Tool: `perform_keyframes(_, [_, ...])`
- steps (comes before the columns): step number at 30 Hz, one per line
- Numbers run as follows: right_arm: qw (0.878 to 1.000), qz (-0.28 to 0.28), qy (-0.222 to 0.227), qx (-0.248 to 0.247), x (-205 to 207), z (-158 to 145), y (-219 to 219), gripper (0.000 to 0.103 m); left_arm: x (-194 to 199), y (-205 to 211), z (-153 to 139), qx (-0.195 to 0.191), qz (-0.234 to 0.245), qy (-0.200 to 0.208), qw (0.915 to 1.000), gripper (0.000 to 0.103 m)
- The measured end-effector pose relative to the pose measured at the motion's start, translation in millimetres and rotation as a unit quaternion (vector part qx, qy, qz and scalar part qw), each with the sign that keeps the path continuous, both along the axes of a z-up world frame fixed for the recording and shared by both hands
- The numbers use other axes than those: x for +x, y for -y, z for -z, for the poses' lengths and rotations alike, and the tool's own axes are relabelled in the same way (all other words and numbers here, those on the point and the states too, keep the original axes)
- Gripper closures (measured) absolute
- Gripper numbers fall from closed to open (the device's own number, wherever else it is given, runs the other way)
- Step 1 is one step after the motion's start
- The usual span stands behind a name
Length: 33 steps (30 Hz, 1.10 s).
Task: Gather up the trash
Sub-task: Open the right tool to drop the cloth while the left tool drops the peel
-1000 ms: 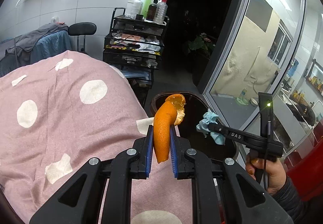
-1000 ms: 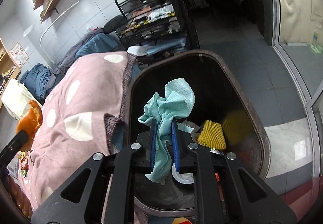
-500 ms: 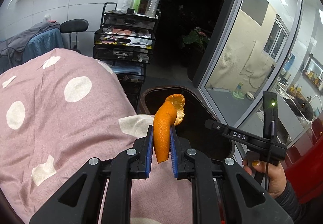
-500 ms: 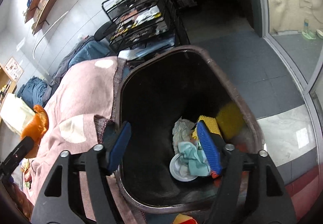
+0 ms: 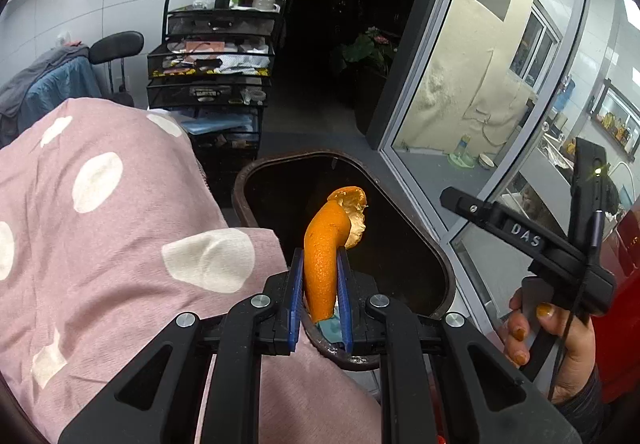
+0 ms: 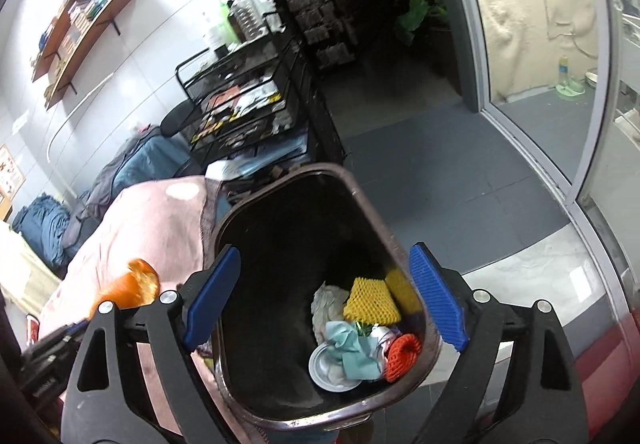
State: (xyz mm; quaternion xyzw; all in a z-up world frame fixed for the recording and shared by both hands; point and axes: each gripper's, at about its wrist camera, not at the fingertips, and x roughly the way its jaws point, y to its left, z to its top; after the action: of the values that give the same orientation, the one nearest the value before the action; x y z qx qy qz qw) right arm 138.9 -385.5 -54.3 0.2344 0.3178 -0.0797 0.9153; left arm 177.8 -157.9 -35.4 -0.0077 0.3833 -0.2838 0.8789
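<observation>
Pink cloth with white spots (image 5: 100, 244) covers the left of the left wrist view, and a black cart (image 5: 212, 83) stands behind. The left gripper (image 5: 320, 296) squeezes an orange peel (image 5: 324, 244) over the dark bin (image 5: 400, 244).

From the right wrist, the bin holds a teal rag (image 6: 352, 348) and yellow netting (image 6: 372, 300). The right gripper (image 6: 324, 300) has just been opening; nothing sits between its wide blue fingers (image 6: 436, 292).

A: What stays hidden in the left wrist view?
B: The bin's (image 5: 447, 276) floor is black shadow, and the orange peel's (image 5: 322, 264) lower end sits behind the left gripper's (image 5: 320, 298) 2 blue pads.

A: And the right wrist view?
B: The peel (image 6: 128, 286) is a blur at the left; the shelf items (image 6: 86, 9) are too small to name.
</observation>
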Motion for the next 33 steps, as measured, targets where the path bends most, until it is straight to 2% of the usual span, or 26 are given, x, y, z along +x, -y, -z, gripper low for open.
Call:
perform_keyframes(10, [1.0,0.026,0.006,-0.004,-7.3,-7.2,15.6,0.017,11.2,25.9,13.8,0.033,0.015,-0.022,0.9991,0.088])
perform_keyframes(19, [1.0,0.029,0.006,-0.003,-7.3,-7.2,18.2,0.016,20.8,40.0,25.4,0.058,0.018,-0.042,0.9973,0.087])
perform_keyframes(24, [1.0,0.03,0.003,-0.004,-7.4,-5.7,21.7,0.016,20.6,45.3,27.4,0.074,0.015,-0.039,0.9964,0.082])
perform_keyframes(29, [0.999,0.033,0.001,-0.004,-8.5,-4.1,24.2,0.015,20.3,46.6,25.6,0.081,0.014,-0.026,0.9963,0.046])
perform_keyframes(33, [0.999,0.032,-0.002,-0.005,-8.1,-3.6,22.7,0.015,17.2,45.2,22.3,0.084,0.013,-0.012,0.9963,0.031])
